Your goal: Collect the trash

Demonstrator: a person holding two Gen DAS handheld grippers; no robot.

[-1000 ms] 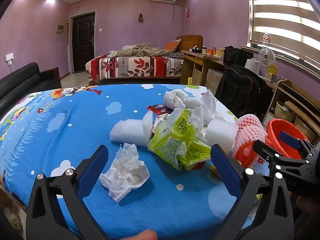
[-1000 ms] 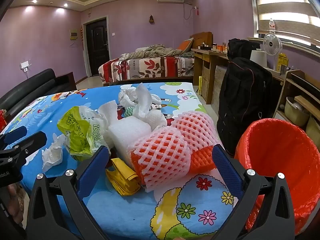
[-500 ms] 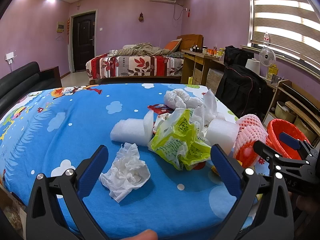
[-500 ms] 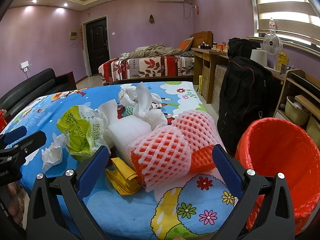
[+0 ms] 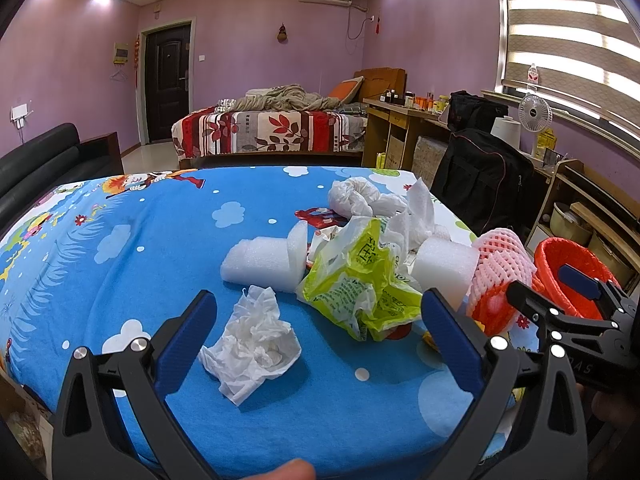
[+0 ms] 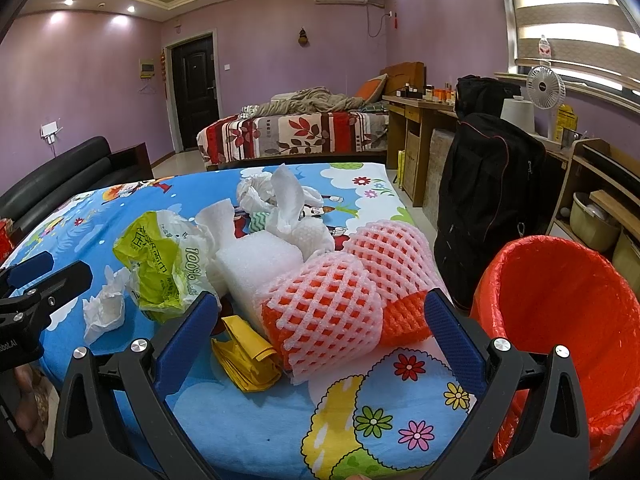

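"100%" on green bag (image 6: 160, 268)

The left hand-held gripper (image 5: 316, 332) is hovering with its blue pads spread wide over a crumpled white tissue (image 5: 252, 342) that is lying on the blue cartoon-print tabletop (image 5: 120, 264). Just beyond, a white foam block (image 5: 260, 264) is sitting beside a yellow-green plastic bag (image 5: 360, 288). At the right edge the right hand-held gripper (image 5: 560, 288) is showing in front of what looks like a red-lined bin (image 5: 560, 256).
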